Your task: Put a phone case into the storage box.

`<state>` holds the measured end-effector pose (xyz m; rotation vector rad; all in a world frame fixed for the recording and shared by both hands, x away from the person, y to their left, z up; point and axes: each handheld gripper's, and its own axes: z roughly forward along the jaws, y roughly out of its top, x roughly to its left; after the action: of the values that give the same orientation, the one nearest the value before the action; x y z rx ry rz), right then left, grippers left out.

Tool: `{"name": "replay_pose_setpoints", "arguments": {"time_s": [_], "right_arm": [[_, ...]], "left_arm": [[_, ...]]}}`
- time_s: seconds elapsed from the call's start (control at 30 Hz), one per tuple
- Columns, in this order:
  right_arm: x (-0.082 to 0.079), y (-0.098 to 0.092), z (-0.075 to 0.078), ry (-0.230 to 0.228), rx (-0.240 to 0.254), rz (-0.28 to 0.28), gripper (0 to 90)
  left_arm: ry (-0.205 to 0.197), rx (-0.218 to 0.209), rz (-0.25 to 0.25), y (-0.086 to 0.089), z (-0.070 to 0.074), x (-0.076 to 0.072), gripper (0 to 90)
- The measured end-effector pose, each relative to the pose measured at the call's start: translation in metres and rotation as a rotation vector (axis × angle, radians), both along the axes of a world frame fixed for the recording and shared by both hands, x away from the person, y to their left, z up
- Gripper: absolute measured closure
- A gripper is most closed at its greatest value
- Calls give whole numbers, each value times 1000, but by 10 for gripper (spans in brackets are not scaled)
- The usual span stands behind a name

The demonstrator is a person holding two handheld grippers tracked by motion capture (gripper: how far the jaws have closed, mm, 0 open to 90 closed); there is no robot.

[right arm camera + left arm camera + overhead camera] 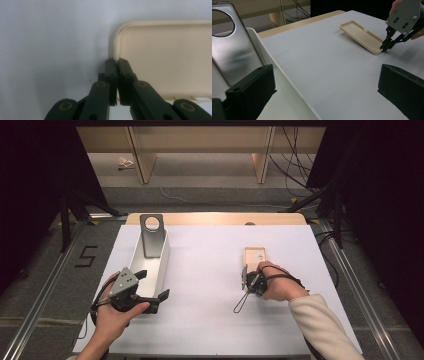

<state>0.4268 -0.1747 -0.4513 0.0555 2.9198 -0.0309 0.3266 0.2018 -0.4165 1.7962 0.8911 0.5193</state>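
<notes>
Case, beige, flat on white mat, open side up, right of centre. R gripper at near edge, jaws pinched on rim. L gripper at near end of white tray, jaws wide, nothing between. Phone leaning at tray's far end.

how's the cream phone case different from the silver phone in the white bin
The cream phone case lies flat on the white table cover, hollow side up; the silver phone leans upright inside the white bin. The case is matte cream, the phone shiny grey metal. The right gripper pinches the case's rim; nothing grips the phone.
</notes>
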Motion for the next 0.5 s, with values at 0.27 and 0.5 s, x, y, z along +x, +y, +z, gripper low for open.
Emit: {"name": "replay_pose_setpoints", "arguments": {"time_s": [0.27, 0.5], "right_arm": [[-3, -3, 6, -28, 29, -10, 884], [-7, -5, 9, -54, 64, -10, 884]], "left_arm": [[-1, 0, 1, 0, 1, 0, 5], [-1, -1, 2, 0, 1, -1, 8]]}}
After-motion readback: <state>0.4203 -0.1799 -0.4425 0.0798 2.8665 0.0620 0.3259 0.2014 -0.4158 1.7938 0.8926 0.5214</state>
